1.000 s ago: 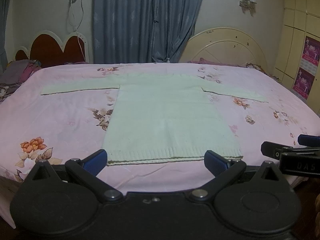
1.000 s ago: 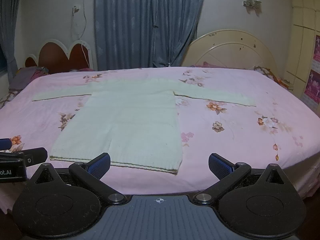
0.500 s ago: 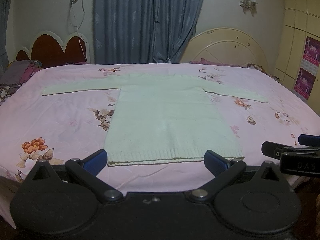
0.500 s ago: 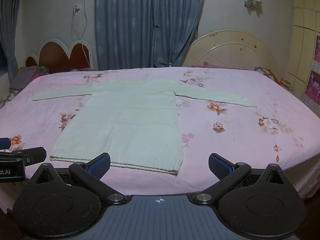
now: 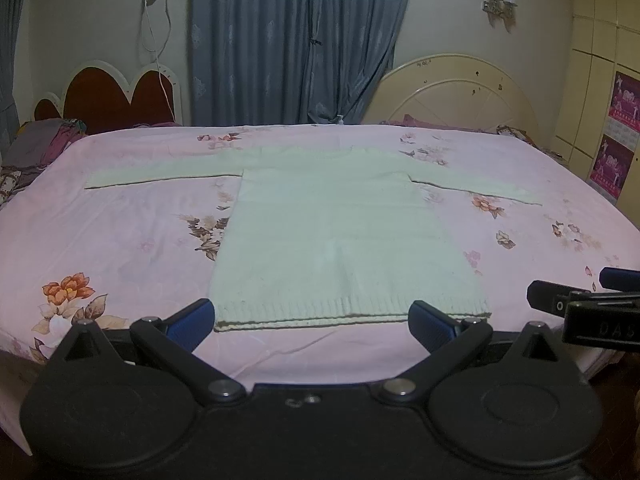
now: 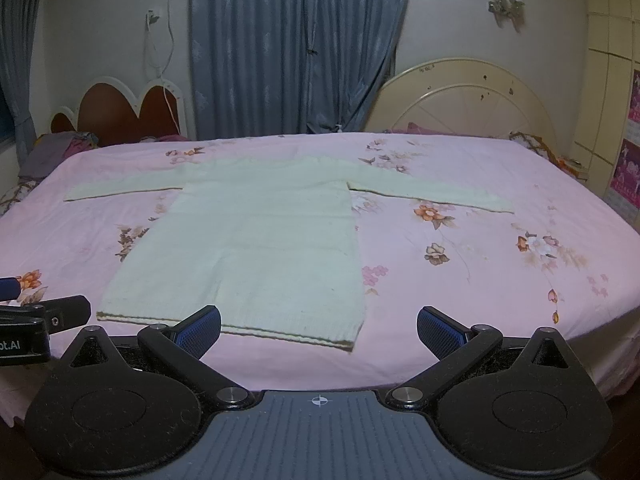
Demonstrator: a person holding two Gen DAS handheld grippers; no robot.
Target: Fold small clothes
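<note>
A pale green knitted sweater (image 5: 340, 232) (image 6: 256, 248) lies flat on the pink flowered bed sheet, both sleeves spread sideways and the ribbed hem nearest me. My left gripper (image 5: 312, 322) hovers open just short of the hem, its blue-padded fingers level with the hem's two corners. My right gripper (image 6: 318, 330) is open too, off the hem's right corner, with its left finger over the hem edge. Each gripper shows at the side of the other's view. Neither holds anything.
The bed (image 5: 100, 240) has a red-and-white headboard (image 5: 116, 96) at far left and a cream one (image 5: 460, 92) at far right. Blue curtains (image 6: 296, 48) hang behind. Crumpled clothes (image 5: 36, 148) lie at the bed's left end. Wardrobe doors with posters (image 5: 616, 136) stand on the right.
Both views have shifted very slightly; the sweater sits a touch further right in the left wrist view. The sweater itself has not moved and both grippers stay open.
</note>
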